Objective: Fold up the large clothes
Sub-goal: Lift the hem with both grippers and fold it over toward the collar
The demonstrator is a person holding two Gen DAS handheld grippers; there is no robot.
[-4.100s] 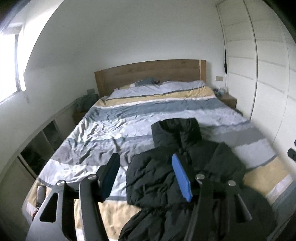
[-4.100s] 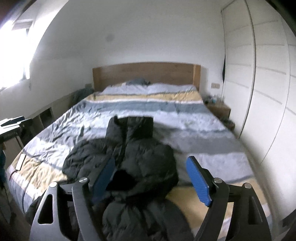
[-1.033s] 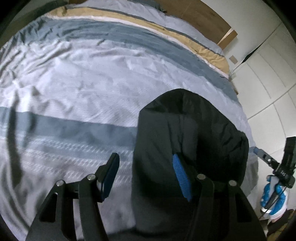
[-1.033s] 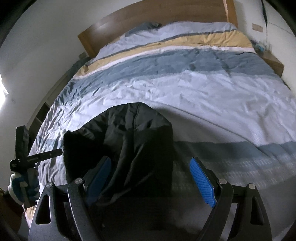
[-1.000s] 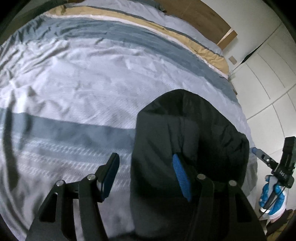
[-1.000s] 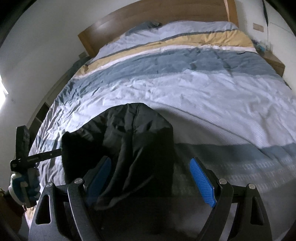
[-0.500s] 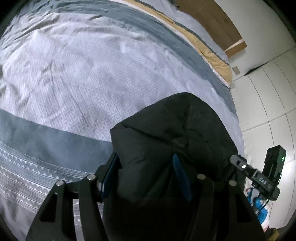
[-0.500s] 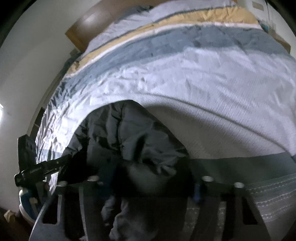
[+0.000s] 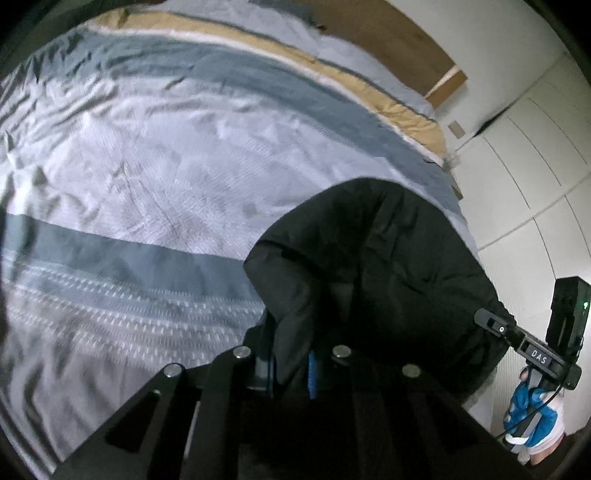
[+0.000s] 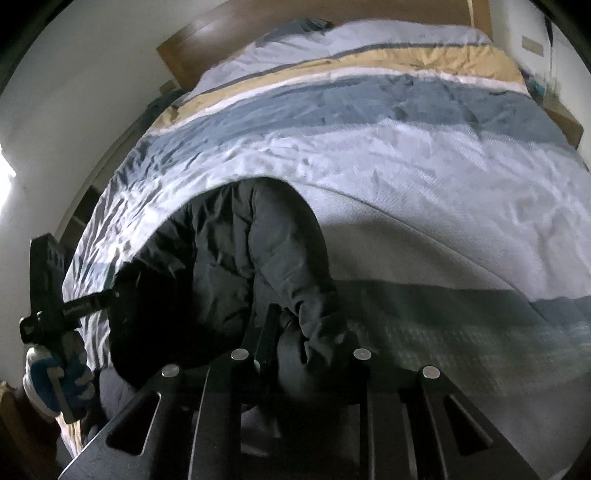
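Left gripper (image 9: 291, 369) is pinched on the jacket (image 9: 376, 266); right gripper (image 10: 306, 354) has just been closing and is clamped on it too. Jacket is draped forward from both onto the bed (image 9: 147, 155), long axis toward the headboard (image 10: 332, 14).

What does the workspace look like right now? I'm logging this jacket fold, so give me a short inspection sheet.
Surface: bed with striped duvet, wrinkled, blue, white and tan bands.
Job's things: black puffer jacket, bunched near the bed's near edge, held at two spots.
Clutter: nothing seen on the duvet beyond the jacket.
Grippers: left gripper shut on a jacket fold; right gripper has just been closing, its jaws pinching jacket fabric. Each is held in a blue-and-white gloved hand.
Cables: a thin cable hangs by the right gripper's handle.
Surroundings: wooden headboard, white wardrobe doors, a nightstand.
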